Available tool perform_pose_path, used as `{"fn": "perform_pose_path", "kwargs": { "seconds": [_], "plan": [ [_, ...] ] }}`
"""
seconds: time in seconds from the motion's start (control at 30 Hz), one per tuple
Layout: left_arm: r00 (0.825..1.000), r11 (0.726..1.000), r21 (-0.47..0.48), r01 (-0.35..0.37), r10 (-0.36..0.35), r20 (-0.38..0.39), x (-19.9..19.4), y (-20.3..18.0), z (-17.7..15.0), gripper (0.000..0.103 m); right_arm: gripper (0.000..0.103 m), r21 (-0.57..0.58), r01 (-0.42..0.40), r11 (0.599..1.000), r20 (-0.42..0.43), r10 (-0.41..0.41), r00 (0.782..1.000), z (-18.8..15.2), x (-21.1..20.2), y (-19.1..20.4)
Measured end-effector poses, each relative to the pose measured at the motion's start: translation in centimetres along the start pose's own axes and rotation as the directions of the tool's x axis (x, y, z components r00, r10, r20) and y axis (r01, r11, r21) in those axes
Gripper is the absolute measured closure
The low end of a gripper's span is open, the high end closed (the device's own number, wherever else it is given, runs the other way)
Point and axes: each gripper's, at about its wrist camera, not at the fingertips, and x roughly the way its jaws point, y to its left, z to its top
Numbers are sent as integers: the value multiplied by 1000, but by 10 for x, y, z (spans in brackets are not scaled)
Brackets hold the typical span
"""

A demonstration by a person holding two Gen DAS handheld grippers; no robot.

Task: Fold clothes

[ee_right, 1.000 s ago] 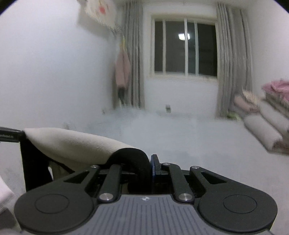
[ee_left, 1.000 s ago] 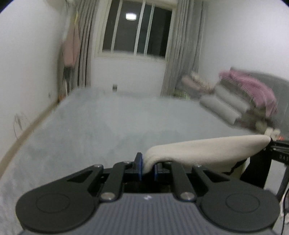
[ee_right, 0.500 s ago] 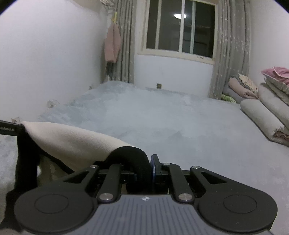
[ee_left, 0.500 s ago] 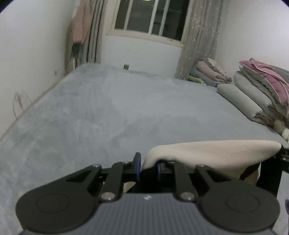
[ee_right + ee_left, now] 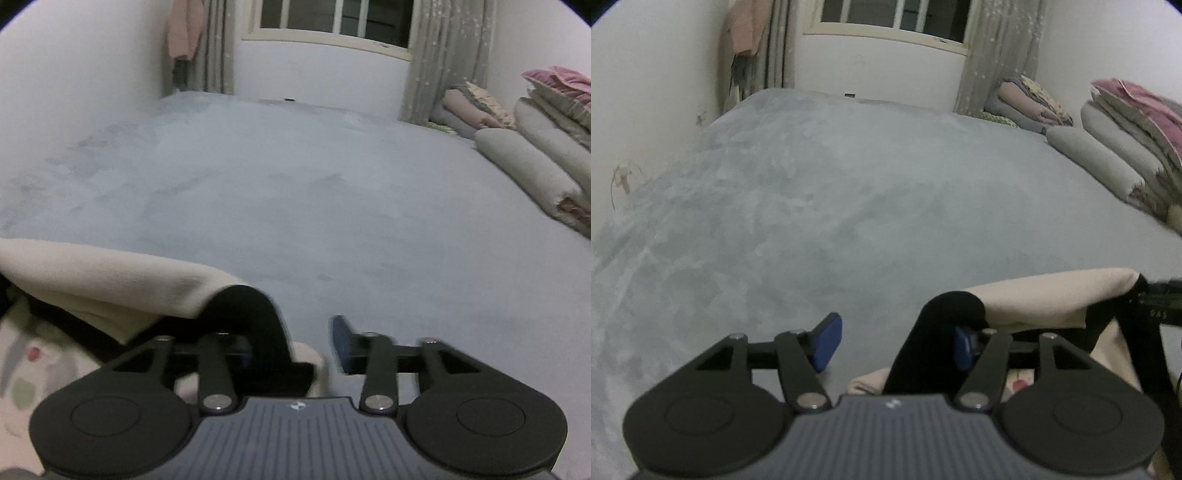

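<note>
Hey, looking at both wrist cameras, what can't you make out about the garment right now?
- Cream garment, left wrist view: its lower part is hidden behind the left tool.
- Same garment, right wrist view: cut off by the left edge.
- Printed pattern, right wrist view: blurred, unreadable.
- Right tool: black trim covers one pad.

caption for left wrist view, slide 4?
Left gripper, jaws just opened, releasing cream-and-black garment over grey bed.
</note>
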Motion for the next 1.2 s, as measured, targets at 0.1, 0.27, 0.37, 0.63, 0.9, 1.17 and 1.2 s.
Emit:
{"fn": "perform_pose_path", "kwargs": {
  "seconds": [0.1, 0.27, 0.37, 0.63, 0.9, 1.17, 1.2],
  "plan": [
    [1000, 1000, 0, -17, 17, 24, -19, 3, 4, 41, 42, -29, 3, 1000, 2, -3, 1000, 8, -15, -9],
    [993, 992, -124, -22, 37, 116, -61, 25, 19, 40, 33, -50, 12, 999, 25, -11, 1000, 19, -38, -15],
    [996, 993, -122, -5, 16, 93, -75, 23, 19, 40, 31, -61, -39, 997, -88, 33, 996, 16, -35, -11],
    [1000, 1000, 15, -27, 27, 0, -95, -21, -22, 33, 30, -159, -65, 985, -136, 44, 990, -2, -68, -6],
    [992, 993, 82, -84, 91, -87, -111, -49, -78, 34, 29, -167, -161, 973, -167, 133, 977, -42, -109, 0],
    [987, 1000, 24, 9, -5, -162, -135, -44, -115, 33, 30, -176, -388, 905, -163, 362, 918, -78, -160, 23],
    [984, 1000, 25, 15, -10, -177, -131, -45, -118, 33, 30, -153, -423, 893, -154, 401, 903, -79, -164, 24]
  ]
}}
